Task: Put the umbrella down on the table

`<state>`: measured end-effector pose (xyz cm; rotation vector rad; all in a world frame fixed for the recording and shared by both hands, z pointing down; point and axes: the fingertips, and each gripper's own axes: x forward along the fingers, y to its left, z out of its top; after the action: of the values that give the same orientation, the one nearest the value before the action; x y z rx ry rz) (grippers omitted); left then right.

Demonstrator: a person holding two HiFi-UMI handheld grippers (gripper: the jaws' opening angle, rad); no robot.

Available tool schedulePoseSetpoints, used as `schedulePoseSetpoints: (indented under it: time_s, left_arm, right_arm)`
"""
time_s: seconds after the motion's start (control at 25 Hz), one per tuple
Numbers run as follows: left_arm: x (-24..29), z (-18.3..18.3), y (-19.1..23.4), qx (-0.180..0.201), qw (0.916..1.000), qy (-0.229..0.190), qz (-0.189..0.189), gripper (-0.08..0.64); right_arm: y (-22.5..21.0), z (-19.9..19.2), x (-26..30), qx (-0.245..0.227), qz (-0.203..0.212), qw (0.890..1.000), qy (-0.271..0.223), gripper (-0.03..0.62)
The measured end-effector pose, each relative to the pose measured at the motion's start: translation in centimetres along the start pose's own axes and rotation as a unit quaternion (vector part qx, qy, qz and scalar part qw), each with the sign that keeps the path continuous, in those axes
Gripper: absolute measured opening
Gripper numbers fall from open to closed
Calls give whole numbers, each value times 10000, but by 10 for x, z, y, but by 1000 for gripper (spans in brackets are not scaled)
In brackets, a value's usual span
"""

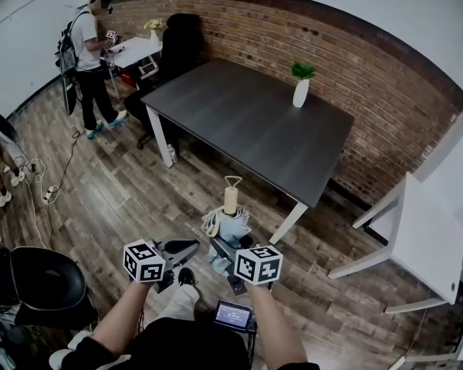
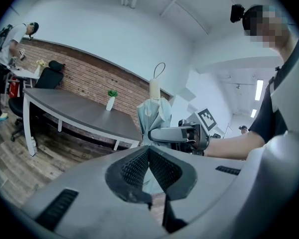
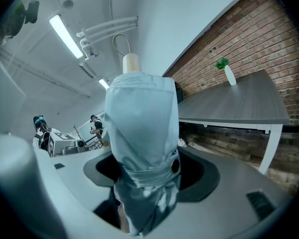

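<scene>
The right tongs [image 3: 142, 183] clench the folded pale-blue fabric umbrella [image 3: 139, 118] upright, handle up, well short of the dark grey rectangular counter [image 1: 247, 122], seemingly for carrying. The left tongs [image 2: 148, 152] are closed on nothing.

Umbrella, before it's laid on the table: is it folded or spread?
Folded. The pale blue fabric umbrella is bundled narrow, with a snap strap wrapped tightly around it.

A white vase [image 1: 301, 93] stands before a brick wall [image 1: 386, 91].
</scene>
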<state>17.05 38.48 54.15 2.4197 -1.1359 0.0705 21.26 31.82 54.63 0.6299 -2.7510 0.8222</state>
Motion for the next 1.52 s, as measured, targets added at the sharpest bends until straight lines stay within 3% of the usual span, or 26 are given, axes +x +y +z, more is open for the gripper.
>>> schedulePoseSetpoints:
  time_s: [0.28,0.52,1.08,1.52]
  left_arm:
    - [17,6,31,-100,9999,55,-94,3]
    - [41,36,71,-97,9996,39,-251,3]
    - [40,123,216,-203,9986,-259,-405,3]
    - [35,139,288,-438,9974,-422,-387,3]
  right_arm:
    - [-18,10,26,22,-33,9999,130,319]
    - [-39,43,59,84,-86,9999,103,319]
    - [-79,131,166,184,-549,9982,-149,319]
    - [-108,151,206,630,-859,9937,-348,319]
